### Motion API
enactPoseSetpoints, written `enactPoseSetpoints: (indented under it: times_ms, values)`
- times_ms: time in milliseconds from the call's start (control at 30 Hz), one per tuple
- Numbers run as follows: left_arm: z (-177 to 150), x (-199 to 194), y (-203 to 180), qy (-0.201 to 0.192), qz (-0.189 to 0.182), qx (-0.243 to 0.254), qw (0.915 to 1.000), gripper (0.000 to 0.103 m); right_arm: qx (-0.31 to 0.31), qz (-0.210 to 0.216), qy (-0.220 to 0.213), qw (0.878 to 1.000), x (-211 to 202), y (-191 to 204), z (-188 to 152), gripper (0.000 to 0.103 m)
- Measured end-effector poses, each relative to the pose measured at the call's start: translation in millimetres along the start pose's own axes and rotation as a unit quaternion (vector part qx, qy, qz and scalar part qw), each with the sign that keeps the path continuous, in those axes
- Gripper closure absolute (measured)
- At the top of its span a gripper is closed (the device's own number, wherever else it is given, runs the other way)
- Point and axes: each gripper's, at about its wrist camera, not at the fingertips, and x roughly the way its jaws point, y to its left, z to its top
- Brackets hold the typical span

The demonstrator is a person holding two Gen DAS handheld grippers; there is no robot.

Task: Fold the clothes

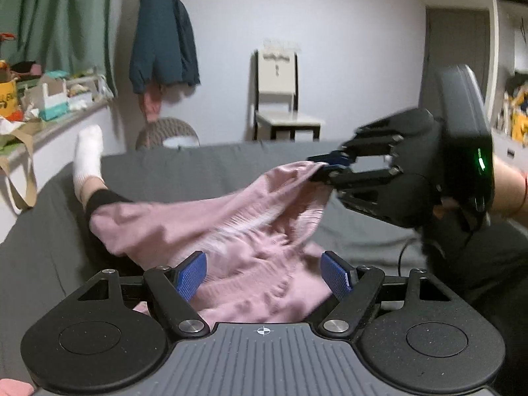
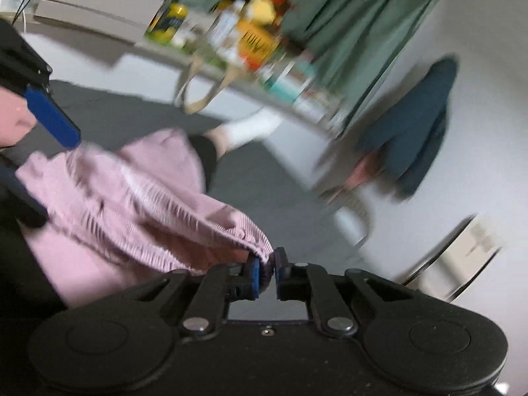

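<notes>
A pink ribbed garment (image 1: 211, 227) lies bunched over the grey bed cover (image 1: 49, 241) and across a person's leg. My left gripper (image 1: 264, 275) is open, its blue pads (image 1: 191, 275) wide apart just above the cloth's near part. My right gripper (image 1: 325, 166) comes in from the right and is shut on the garment's upper right edge, lifting it. In the right wrist view the right gripper (image 2: 265, 272) pinches the gathered pink garment (image 2: 125, 204) hem between its blue pads. The left gripper's blue finger (image 2: 52, 120) shows at the left edge, above the cloth.
A person's foot in a white sock (image 1: 87, 158) rests on the bed beyond the garment. A cluttered shelf (image 1: 43, 105) runs along the left wall, with a green curtain behind. A dark jacket (image 1: 163, 33) hangs on the wall, and a chair (image 1: 280, 99) stands behind the bed.
</notes>
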Motion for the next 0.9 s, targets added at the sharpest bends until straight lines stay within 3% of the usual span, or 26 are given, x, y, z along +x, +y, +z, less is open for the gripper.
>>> enactPoseSetpoints:
  times_ms: [100, 267, 333, 433, 533, 600, 667, 800, 900]
  values:
    - [3.1, -8.6, 13.8, -0.003, 0.026, 0.002, 0.9997, 0.026, -0.027, -0.033, -0.036, 0.998, -13.7, -3.3, 12.0, 0.094]
    - [-6.7, 1.1, 31.5, 0.058, 0.112, 0.043, 0.9911, 0.026, -0.06, -0.057, -0.074, 0.994, -28.2, -3.8, 29.0, 0.094]
    - [-9.6, 4.6, 40.0, 0.073, 0.134, 0.037, 0.9876, 0.026, -0.071, -0.062, -0.081, 0.992, -30.9, -2.1, 32.6, 0.094]
    - [-10.6, 4.3, 52.3, 0.066, 0.143, 0.003, 0.9876, 0.026, -0.076, -0.071, -0.089, 0.991, -35.7, -0.8, 34.7, 0.093]
    - [-9.3, -4.7, 63.9, 0.022, 0.115, -0.054, 0.9917, 0.026, -0.083, -0.073, -0.095, 0.989, -41.4, 1.6, 36.6, 0.093]
    - [-8.3, -3.3, 81.0, 0.004, 0.089, -0.114, 0.9895, 0.026, -0.088, -0.074, -0.099, 0.988, -45.6, 3.4, 37.9, 0.093]
    - [-8.6, 7.1, 91.5, 0.016, 0.086, -0.132, 0.9874, 0.026, -0.093, -0.077, -0.103, 0.987, -50.2, 5.1, 39.1, 0.092]
    - [-11.5, 45.2, 91.3, 0.089, 0.103, -0.065, 0.9886, 0.026, -0.095, -0.086, -0.119, 0.985, -55.8, 6.0, 40.1, 0.091]
    - [-16.7, 71.6, 91.1, 0.138, 0.13, -0.043, 0.9809, 0.026, -0.098, -0.098, -0.14, 0.98, -63.4, 7.5, 39.3, 0.09]
